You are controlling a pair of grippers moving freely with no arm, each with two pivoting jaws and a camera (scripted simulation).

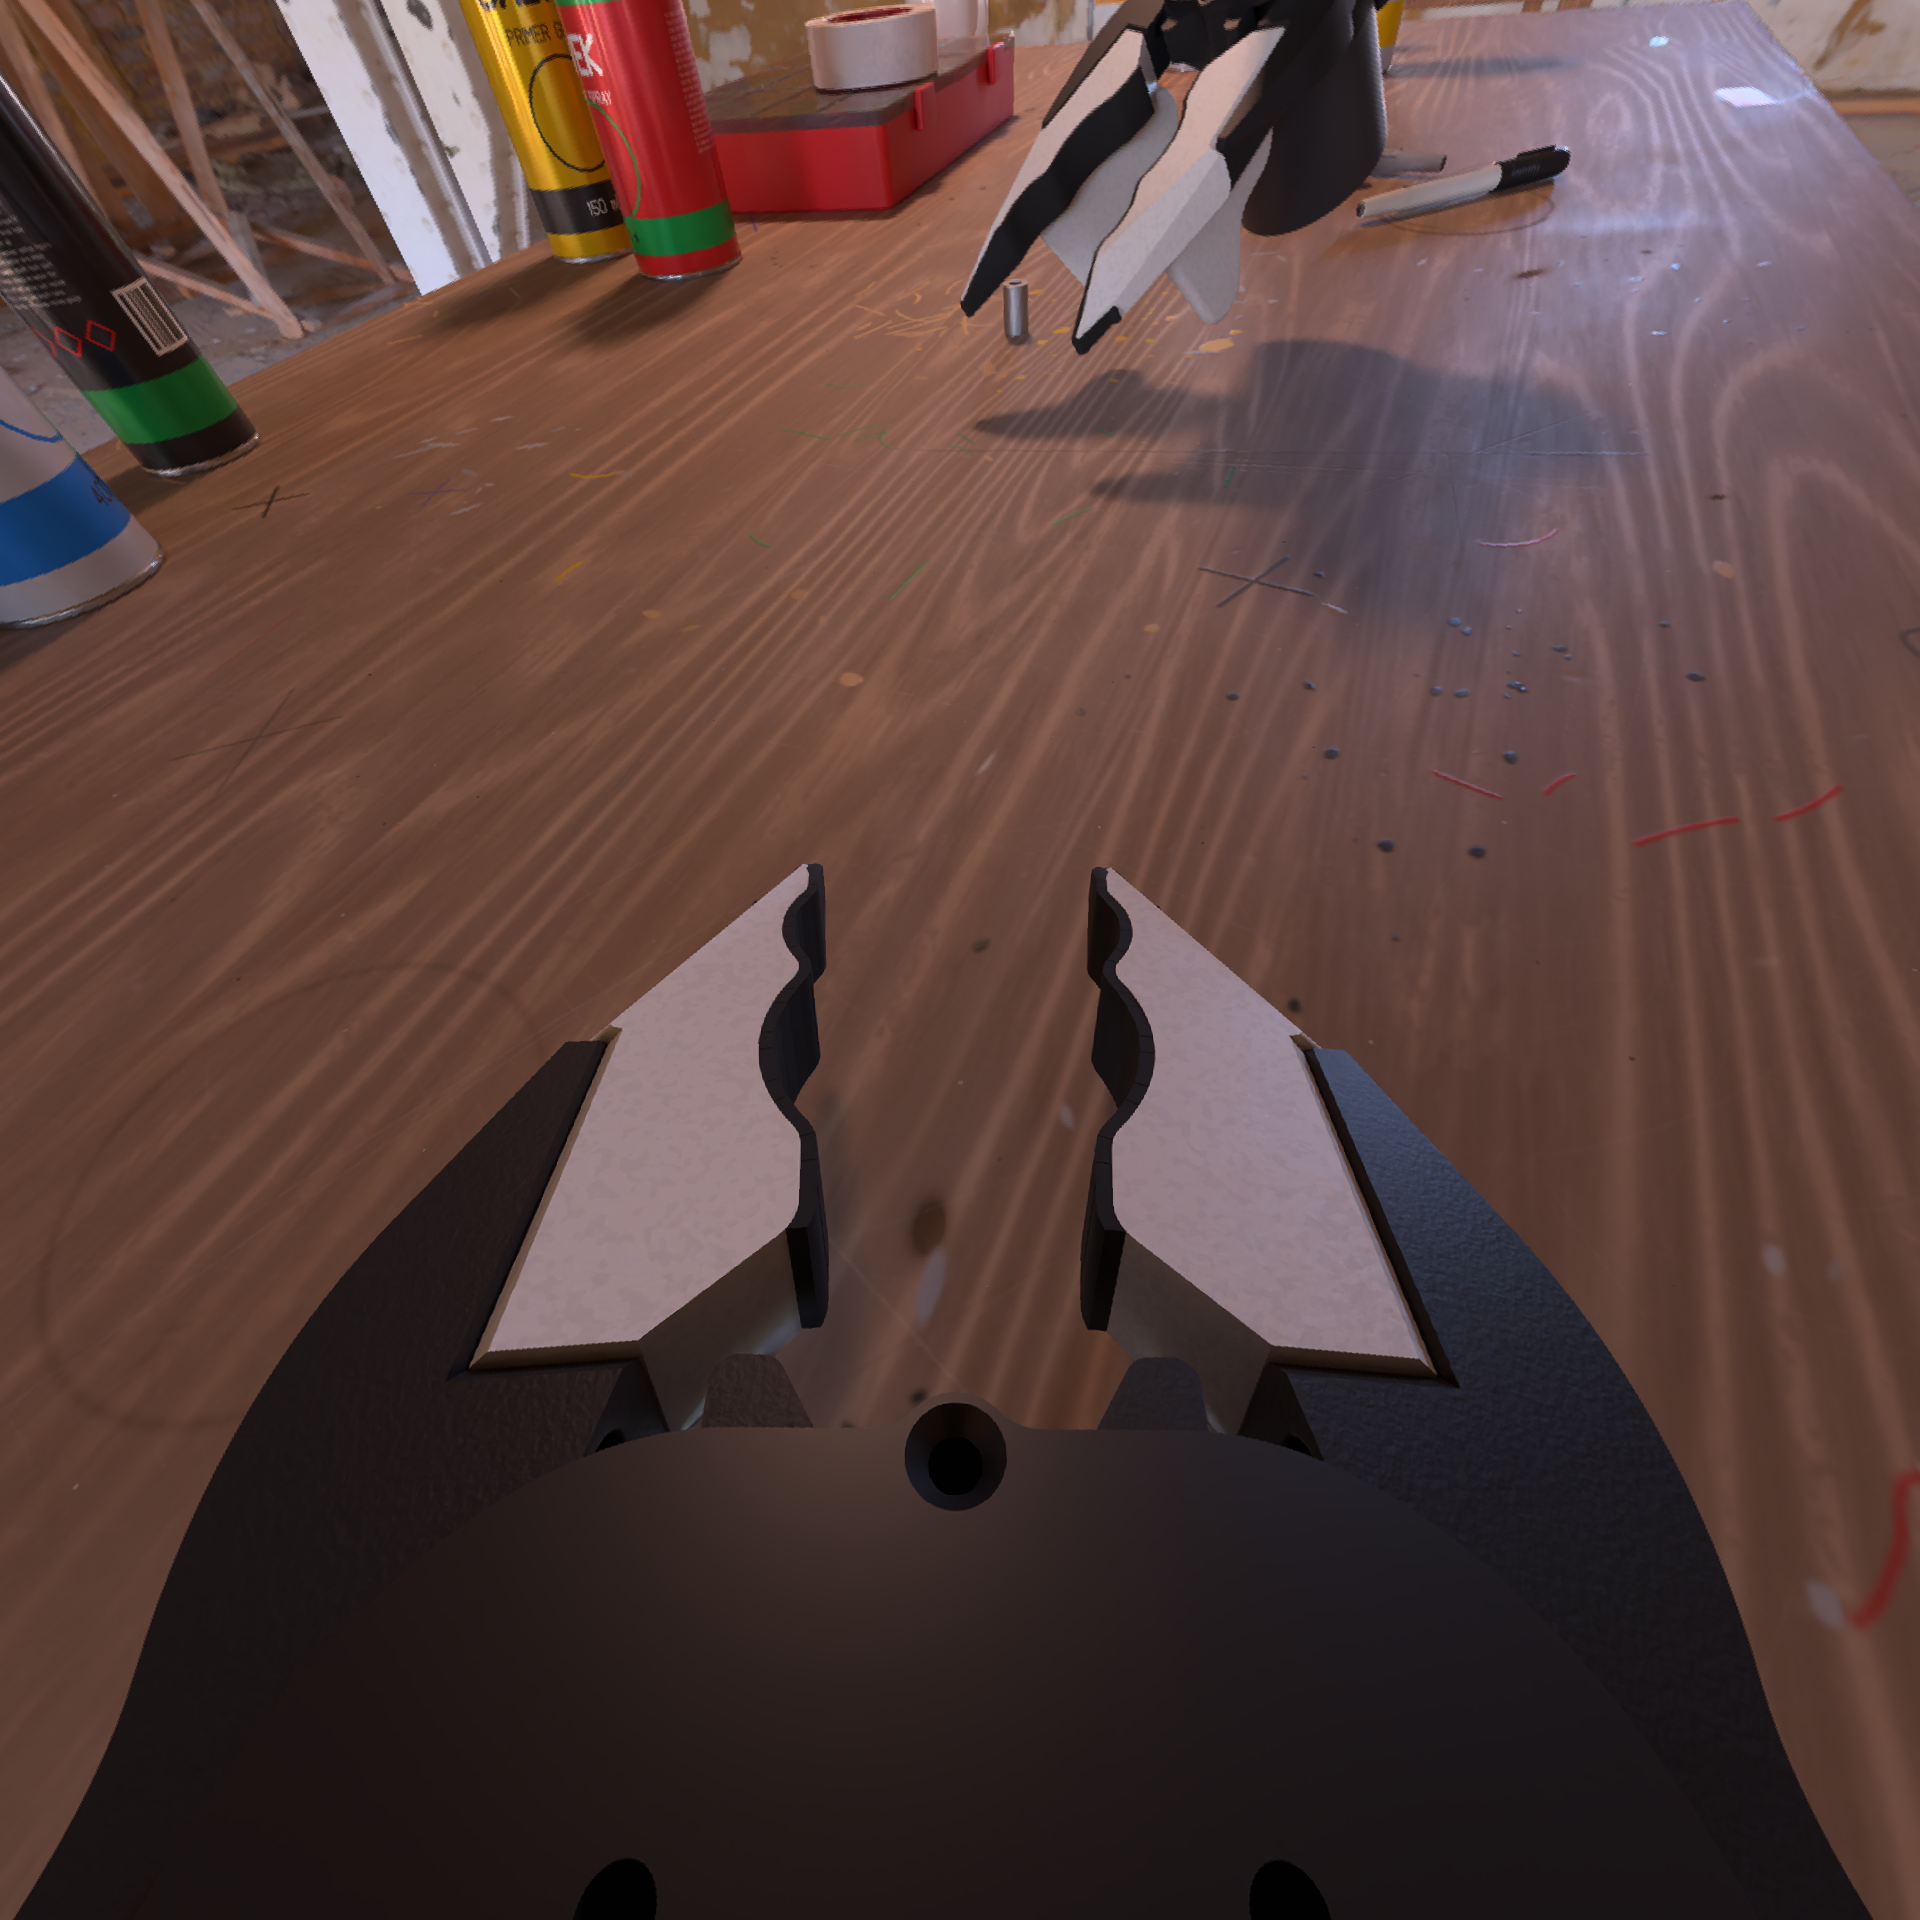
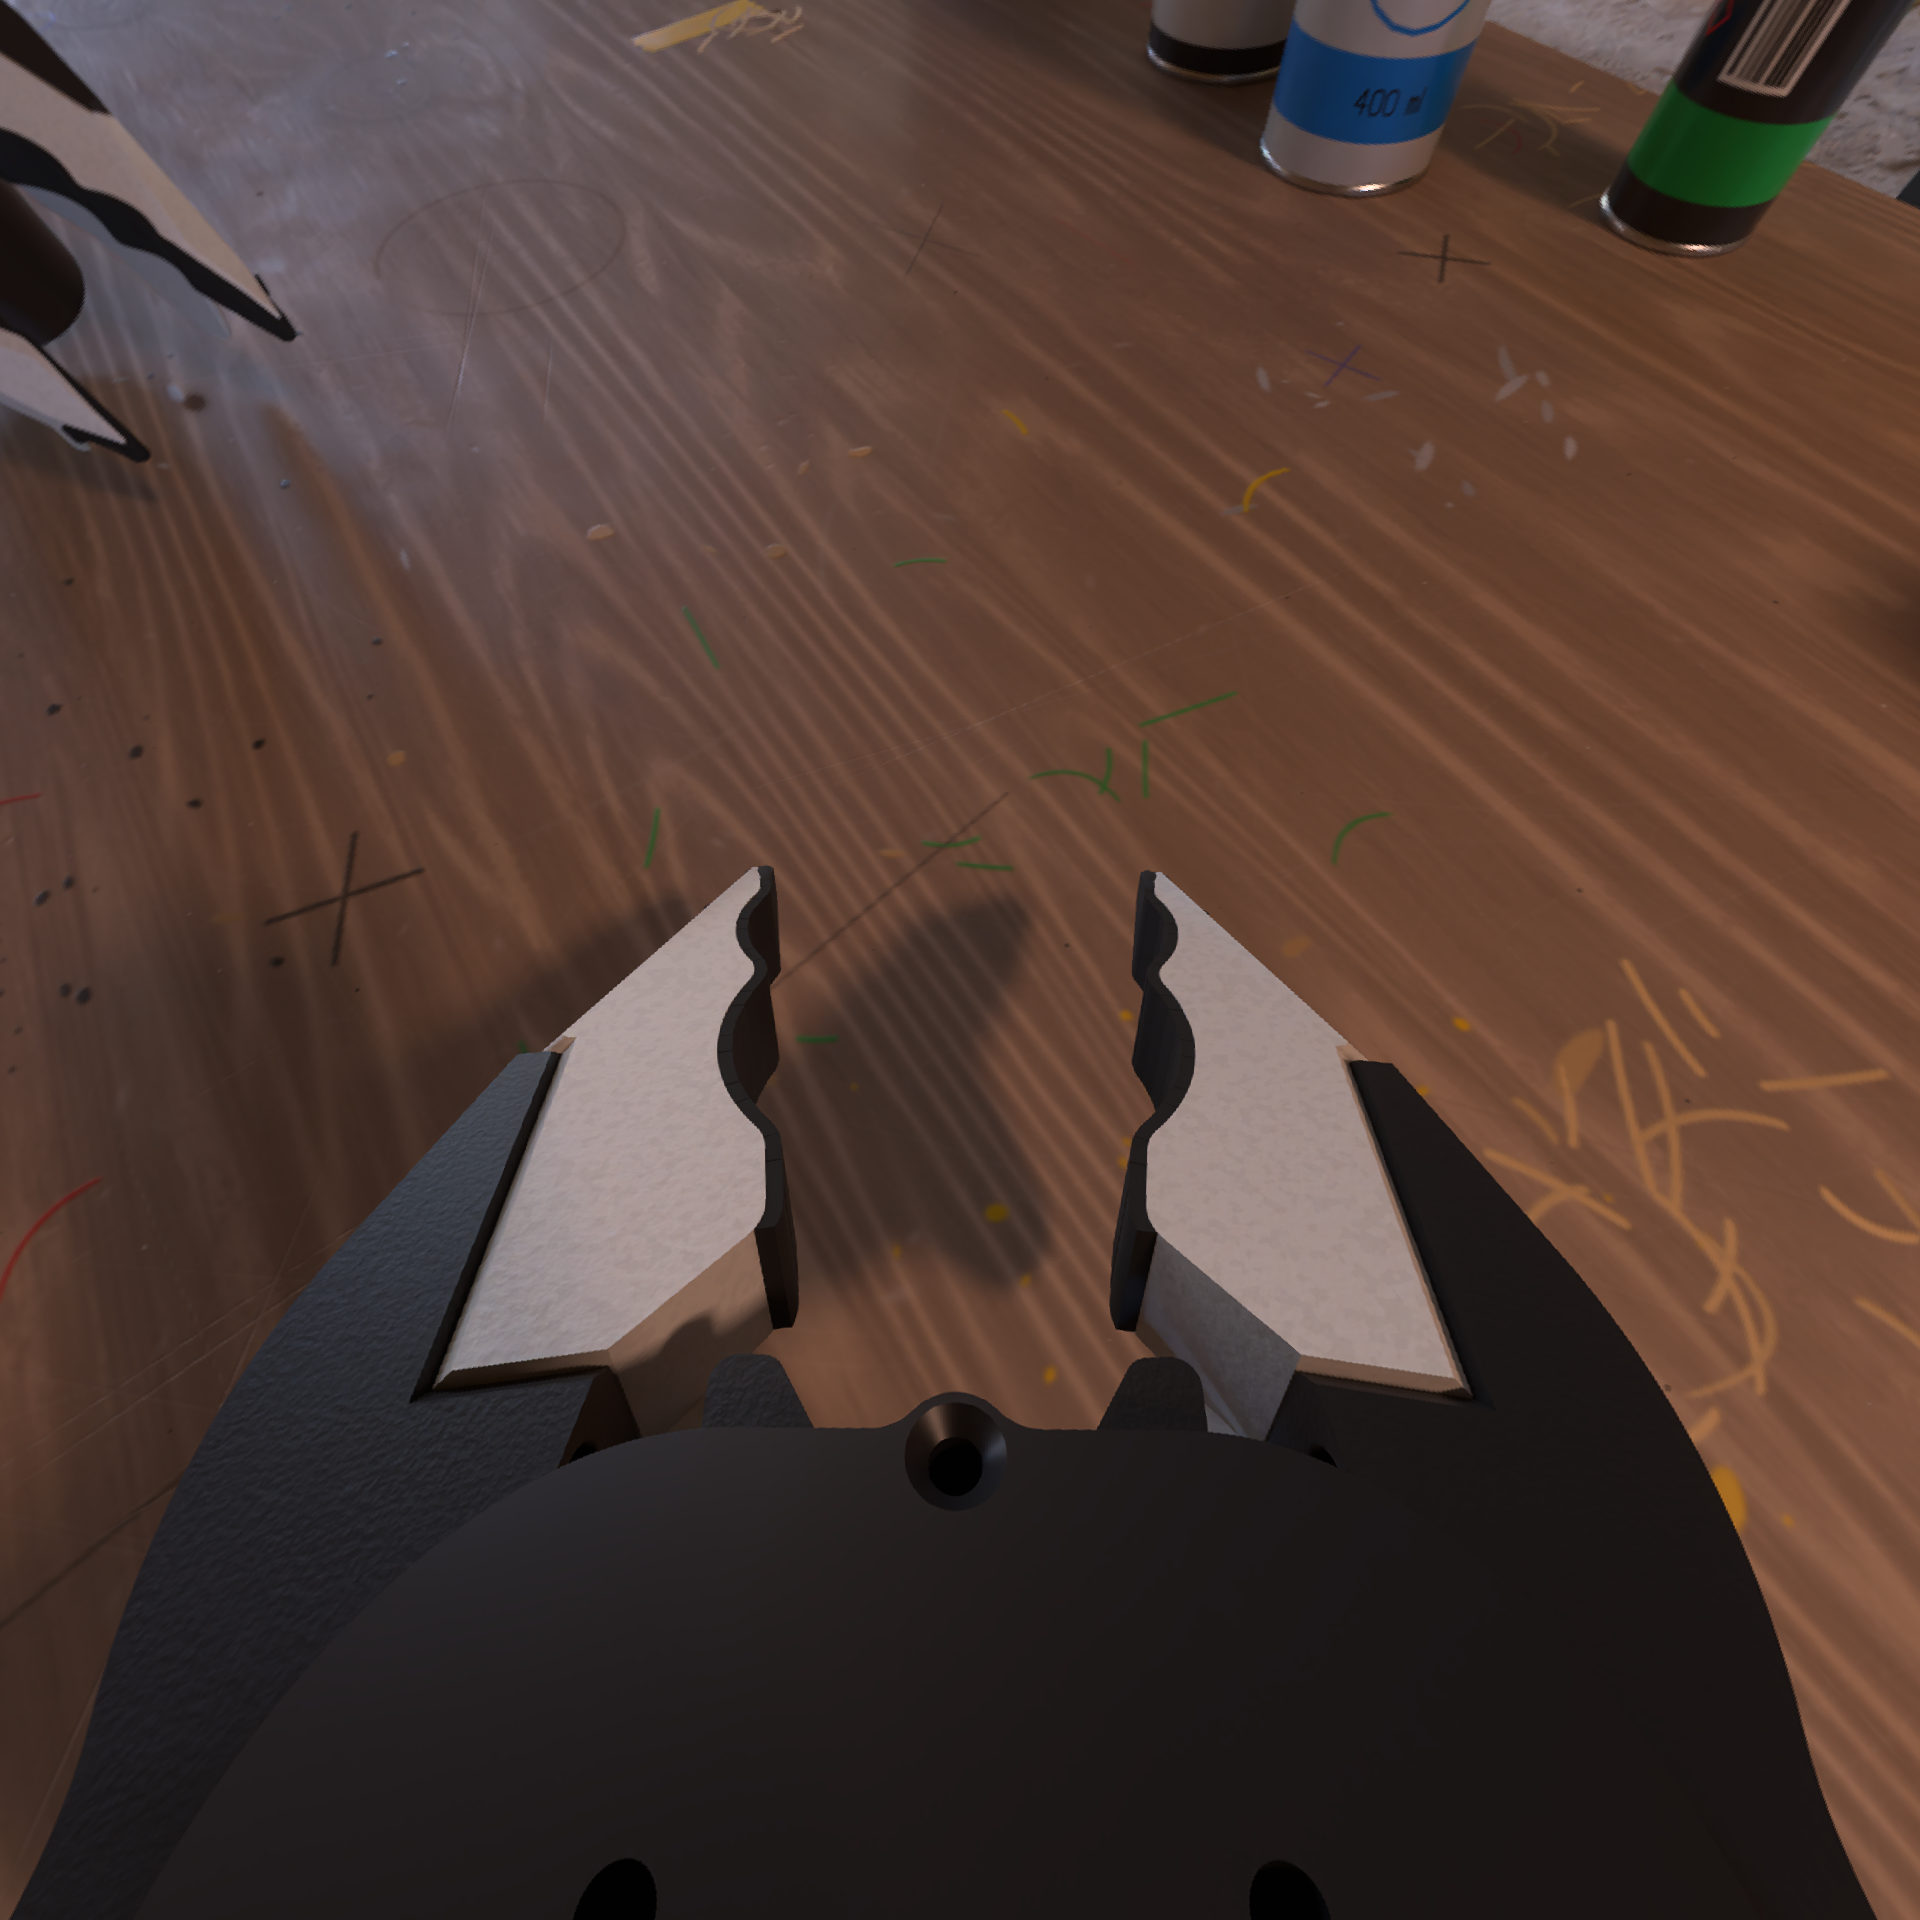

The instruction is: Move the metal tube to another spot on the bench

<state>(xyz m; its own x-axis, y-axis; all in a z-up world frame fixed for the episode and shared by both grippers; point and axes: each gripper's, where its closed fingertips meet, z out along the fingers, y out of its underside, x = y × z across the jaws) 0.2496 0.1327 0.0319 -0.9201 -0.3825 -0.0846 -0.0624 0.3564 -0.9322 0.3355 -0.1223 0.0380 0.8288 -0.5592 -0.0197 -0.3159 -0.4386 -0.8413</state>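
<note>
Standing upright on the surface [image 1: 727, 727], the metal tube [image 1: 1015, 310] sits between the right tool's [image 1: 1023, 322] spread fingers, near the red spray can [image 1: 649, 145]. Centre it before closing. Left tool [image 1: 956, 883] waits apart, empty.

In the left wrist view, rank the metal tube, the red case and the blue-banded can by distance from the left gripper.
From the left gripper:
1. Blue-banded can, at the left edge.
2. Metal tube, upright, ahead, beside the right gripper.
3. Red case, at the back.
</note>
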